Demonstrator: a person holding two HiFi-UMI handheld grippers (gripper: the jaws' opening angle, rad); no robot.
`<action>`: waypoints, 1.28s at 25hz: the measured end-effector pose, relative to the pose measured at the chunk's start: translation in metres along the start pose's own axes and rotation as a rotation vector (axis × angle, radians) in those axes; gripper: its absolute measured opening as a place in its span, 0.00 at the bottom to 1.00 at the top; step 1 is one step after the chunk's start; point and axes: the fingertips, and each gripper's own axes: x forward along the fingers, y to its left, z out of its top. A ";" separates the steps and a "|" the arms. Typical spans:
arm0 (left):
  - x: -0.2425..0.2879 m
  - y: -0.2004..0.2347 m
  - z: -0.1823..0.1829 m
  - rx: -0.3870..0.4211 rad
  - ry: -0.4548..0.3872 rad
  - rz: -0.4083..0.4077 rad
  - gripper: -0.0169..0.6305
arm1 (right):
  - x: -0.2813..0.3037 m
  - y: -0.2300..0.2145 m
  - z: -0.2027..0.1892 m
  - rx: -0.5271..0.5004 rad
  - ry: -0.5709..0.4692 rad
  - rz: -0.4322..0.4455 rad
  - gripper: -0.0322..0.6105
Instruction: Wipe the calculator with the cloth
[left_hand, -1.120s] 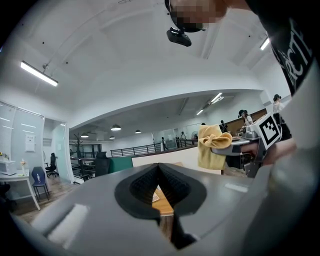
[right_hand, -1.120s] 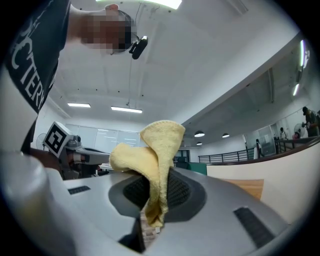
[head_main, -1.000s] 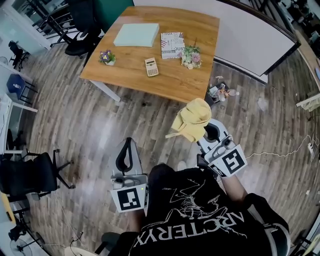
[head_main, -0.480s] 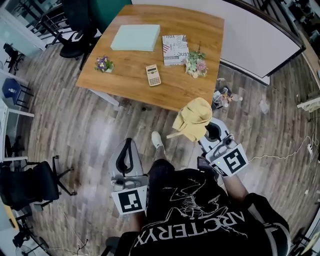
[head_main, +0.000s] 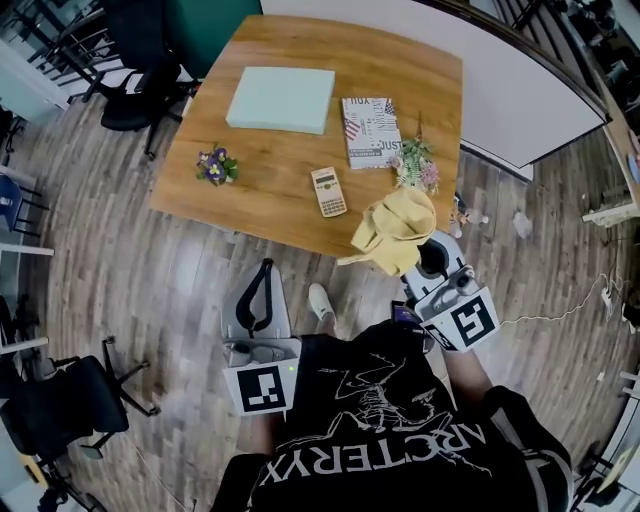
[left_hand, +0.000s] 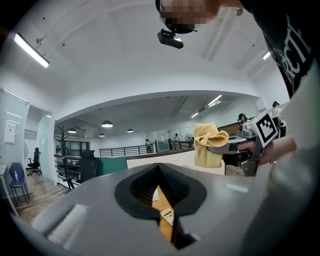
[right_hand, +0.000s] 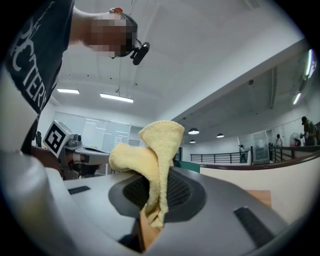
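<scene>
Head view: step in hand looked like the approach, with no wiping begun. The calculator (head_main: 328, 192) lay face up on the wooden table (head_main: 290, 180), close to the table's near edge and about mid-width. The right gripper (head_main: 428, 262) pinched a yellow cloth (head_main: 395, 232), bunched and hanging in the air over that near edge, not touching the calculator. The left gripper (head_main: 258, 290) was off the table, short of the near edge, over the floor.

Containers on the table: a small pot of purple flowers (head_main: 214, 165) toward the left edge and a pot of pink-white flowers (head_main: 415, 170) toward the right edge. A flat pale-green box (head_main: 281, 99) sat at the far side, closed, contents not visible. A magazine (head_main: 369, 131) lay beside it.

Left gripper view: jaws pressed together, nothing between them. A sliver of the table and the calculator (left_hand: 166, 215) showed through the slit. The cloth (left_hand: 207, 145) and right gripper (left_hand: 240, 150) were in view up on the right.

Right gripper view: jaws clamped on the cloth (right_hand: 155, 170), folds sticking up above them, tail hanging below. The left gripper (right_hand: 75, 150) showed at the left.

Next, by my read: bring the cloth over the calculator and lower it flat. The unit looks light and may slide, so the left gripper should brace it.
</scene>
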 end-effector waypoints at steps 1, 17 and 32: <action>0.007 0.007 -0.001 -0.006 0.001 -0.004 0.04 | 0.009 -0.003 0.000 -0.001 0.001 -0.006 0.14; 0.075 0.025 -0.002 -0.019 0.047 0.029 0.04 | 0.080 -0.060 -0.033 -0.003 0.071 0.051 0.14; 0.056 0.011 -0.019 -0.018 0.166 0.179 0.04 | 0.219 -0.072 -0.342 -0.616 0.850 0.471 0.14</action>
